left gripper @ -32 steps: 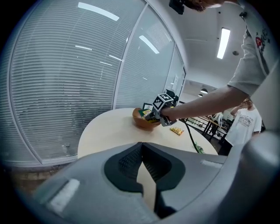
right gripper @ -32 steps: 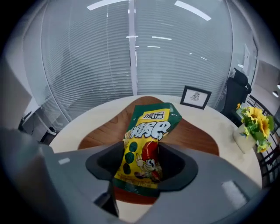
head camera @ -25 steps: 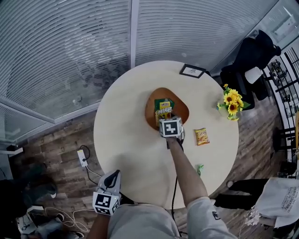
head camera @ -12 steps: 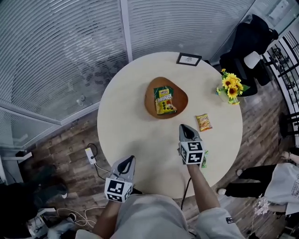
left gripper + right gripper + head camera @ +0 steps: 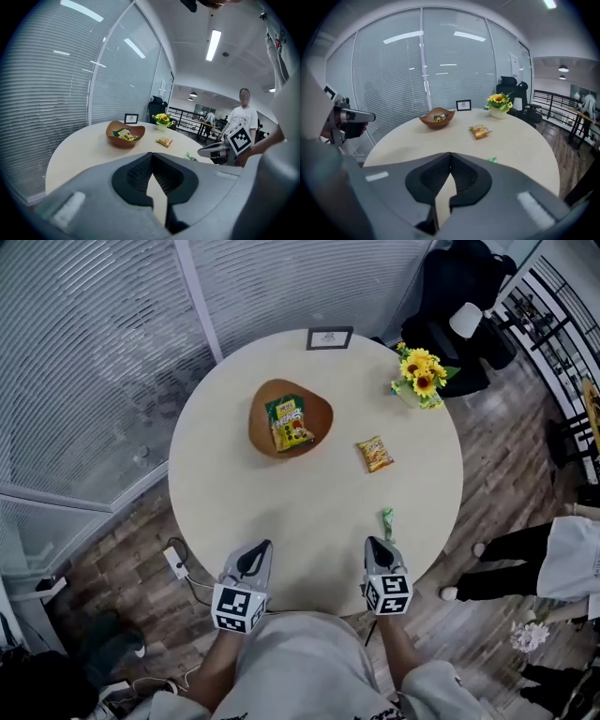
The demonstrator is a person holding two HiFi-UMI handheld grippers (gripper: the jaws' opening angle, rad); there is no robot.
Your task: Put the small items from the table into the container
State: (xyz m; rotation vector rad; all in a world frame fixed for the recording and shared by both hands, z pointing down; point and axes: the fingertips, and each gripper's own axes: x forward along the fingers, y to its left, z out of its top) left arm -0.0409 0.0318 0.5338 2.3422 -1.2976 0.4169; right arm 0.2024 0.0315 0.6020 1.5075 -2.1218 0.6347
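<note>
While both grippers hang over the near edge of the table point(image 5: 281, 512), neither has hold of anything. The left gripper point(image 5: 263, 547) has its jaws closed tip to tip, with only bare tabletop showing through the gap behind the tips. The right gripper point(image 5: 373, 543) is the same, jaws fully together and empty. The two sit side by side, well apart, and both point toward the far side of the table.

The bowl point(image 5: 259, 424) stands upright on the far half of the table, left of the middle. A green packet point(image 5: 288, 423) lies inside it. An orange packet point(image 5: 375, 454) lies flat on the tabletop to the right of the bowl, near it but not touching. A small wrapper point(image 5: 387, 519), green, lies close to the table's right edge, just ahead of the right gripper's tips and clear of them; in the right gripper view it peeks over the top of the jaw body.

Sunflowers point(image 5: 419, 369) stand at the far right rim, and a frame point(image 5: 329, 337) stands at the far edge. A dark chair point(image 5: 459, 296) is beyond the table
</note>
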